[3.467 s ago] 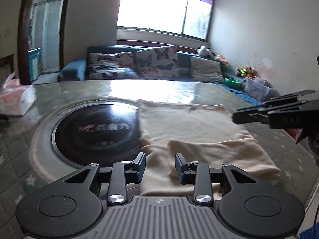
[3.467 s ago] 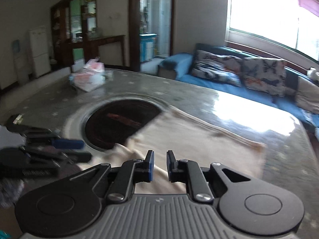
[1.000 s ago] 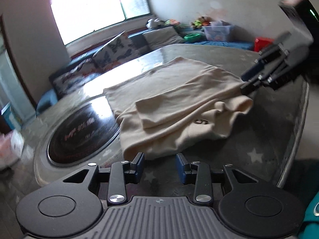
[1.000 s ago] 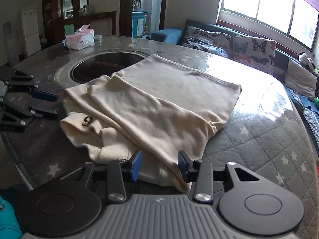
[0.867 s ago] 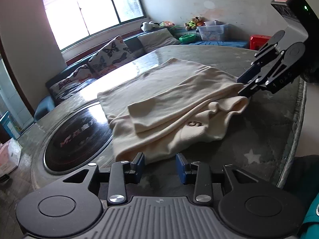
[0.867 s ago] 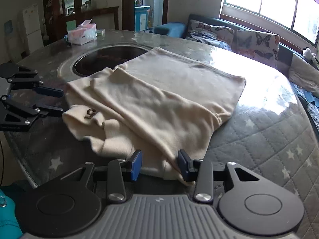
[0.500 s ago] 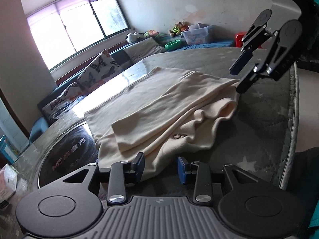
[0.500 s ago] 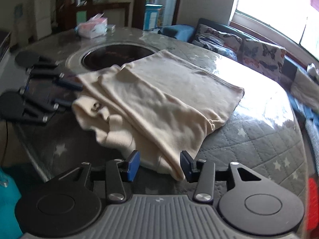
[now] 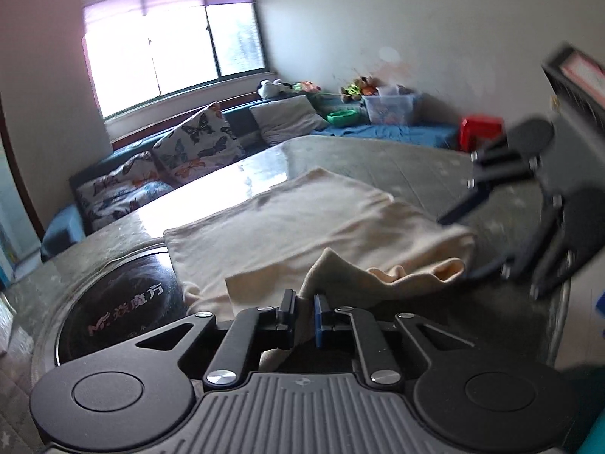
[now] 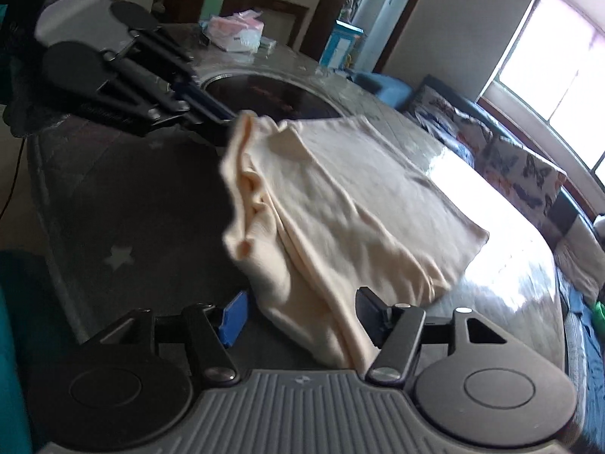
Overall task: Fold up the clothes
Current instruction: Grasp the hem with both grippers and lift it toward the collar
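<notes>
The cream garment (image 9: 302,227) lies partly folded on the round quilted table (image 9: 397,162), its far half flat and reaching toward the dark round hotplate (image 9: 124,302) set into the tabletop, its near edge bunched into loose ridges. The left tongs (image 9: 303,312) have their blue-padded fingers drawn nearly together with a tuck of that near edge pinched between them, the cloth rising in a small peak just ahead of the tips. The right tongs (image 10: 300,319) stand wide apart, one finger on either side of the opposite near corner of the garment, which hangs in a thick, doubled lump between them; they grip nothing yet. To my eye the step in hand is getting both near corners held so the edge can be carried over toward the far side. To do it well, I would say the right tongs ought to close on the whole lump, catching every layer and not only the top one, at about the same depth from the hem as the left grip. Then both should lift together and level, keeping the edge taut between them so the fold lands straight. A lopsided lift would likely drag the flat half out of line, and the sagging middle could wrinkle under the fold.
</notes>
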